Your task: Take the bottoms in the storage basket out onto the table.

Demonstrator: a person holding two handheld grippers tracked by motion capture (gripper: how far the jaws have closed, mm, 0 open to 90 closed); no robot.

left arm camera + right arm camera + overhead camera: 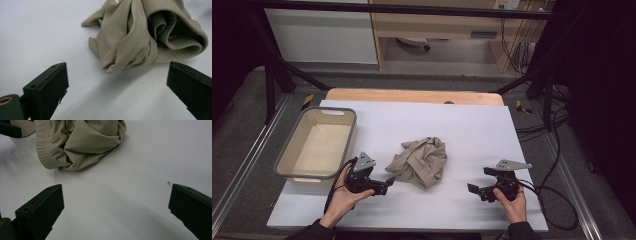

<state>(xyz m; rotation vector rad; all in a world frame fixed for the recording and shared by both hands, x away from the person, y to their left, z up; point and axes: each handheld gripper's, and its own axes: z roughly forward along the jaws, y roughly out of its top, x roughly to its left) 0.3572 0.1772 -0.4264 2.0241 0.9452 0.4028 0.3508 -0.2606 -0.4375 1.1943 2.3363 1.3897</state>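
A grey tub (315, 145) is sitting near the left edge of the white table (492, 135), apparently holding nothing. Just right of it, toward the front edge, the left gripper (382, 186) is hovering with its jaws spread wide, pointing at the crumpled beige cloth (419, 161) and nearly touching its near-left flap. The cloth is lying bunched around the middle of the table, a little nearer the front edge; it is looking light, soft and floppy, so it will probably sag and unfold when lifted. A thick outer fold, or the ribbed hem facing the right side, seems the surest place to pinch. Farther right, the right gripper (477, 190) is waiting near the front right corner, jaws likewise gaping, well apart from the cloth
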